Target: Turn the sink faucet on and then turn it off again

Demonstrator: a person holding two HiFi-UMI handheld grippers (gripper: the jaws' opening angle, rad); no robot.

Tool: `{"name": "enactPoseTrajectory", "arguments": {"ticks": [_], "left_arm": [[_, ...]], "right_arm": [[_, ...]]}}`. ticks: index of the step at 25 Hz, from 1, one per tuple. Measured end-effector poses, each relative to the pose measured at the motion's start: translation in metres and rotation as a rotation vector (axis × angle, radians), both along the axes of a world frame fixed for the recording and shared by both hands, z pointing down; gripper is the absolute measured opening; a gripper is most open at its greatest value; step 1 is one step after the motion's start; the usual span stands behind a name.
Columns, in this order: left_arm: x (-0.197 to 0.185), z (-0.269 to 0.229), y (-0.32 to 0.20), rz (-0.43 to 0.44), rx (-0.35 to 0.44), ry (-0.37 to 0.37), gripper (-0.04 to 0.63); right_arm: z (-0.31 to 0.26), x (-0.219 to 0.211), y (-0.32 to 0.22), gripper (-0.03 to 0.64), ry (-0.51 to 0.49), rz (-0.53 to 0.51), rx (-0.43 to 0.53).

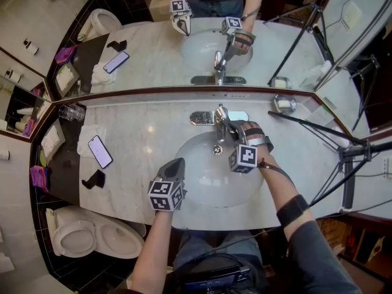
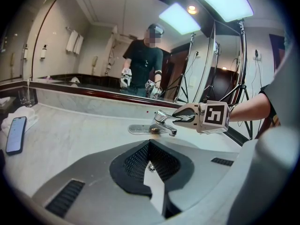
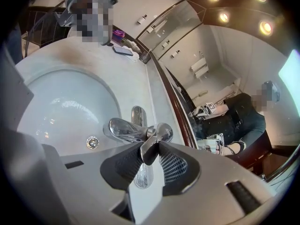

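Observation:
A chrome faucet [image 1: 220,120] stands behind the white basin [image 1: 205,185] in the marble counter. My right gripper [image 1: 228,128] reaches it from the right, shut on the faucet handle [image 3: 149,146]. In the right gripper view the lever sits pinched between both black pads [image 3: 123,165], with the spout [image 3: 123,129] pointing left over the drain [image 3: 93,142]. I see no stream of water. My left gripper [image 1: 177,163] hovers over the basin's front left, shut on nothing, its pads [image 2: 161,165] meeting. From there the right gripper [image 2: 182,117] shows on the faucet [image 2: 161,124].
On the counter to the left lie a phone [image 1: 100,151], a white cloth [image 1: 87,137], a small black object [image 1: 94,179] and a glass [image 1: 72,112]. A soap dish [image 1: 285,104] sits back right. A mirror [image 1: 153,54] rises behind. Tripod legs [image 1: 343,155] stand right, a toilet [image 1: 92,234] lower left.

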State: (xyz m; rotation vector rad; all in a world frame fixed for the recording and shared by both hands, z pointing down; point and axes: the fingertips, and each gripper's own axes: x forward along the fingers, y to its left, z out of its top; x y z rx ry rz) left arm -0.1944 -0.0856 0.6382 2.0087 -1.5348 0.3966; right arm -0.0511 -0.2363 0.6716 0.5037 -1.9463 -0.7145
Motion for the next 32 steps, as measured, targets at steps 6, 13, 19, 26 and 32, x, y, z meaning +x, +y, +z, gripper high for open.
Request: {"name": "enactPoseTrajectory", "arguments": {"ticks": [6,13,19,26,32], "left_arm": [[-0.003,-0.008,0.009,-0.010,0.008,-0.014,0.000],[-0.009,-0.035,0.021,-0.017,0.043,-0.030,0.000],[-0.004,-0.057,0.029,-0.003,0.083,-0.030,0.000],[0.006,-0.077,0.045,0.024,0.121,-0.029,0.000],[0.008,-0.090,0.060,0.039,0.140,-0.032,0.000]], "right_arm": [[0.000,0.000,0.001,0.109,0.020,0.011,0.014],[-0.016,0.010,0.027,0.109,-0.025,0.109,-0.068],[-0.045,0.030,0.057,0.109,-0.141,0.200,-0.116],[-0.093,0.052,0.097,0.031,-0.370,0.345,-0.217],[-0.133,0.074,0.126,0.017,-0.718,0.545,-0.438]]}}
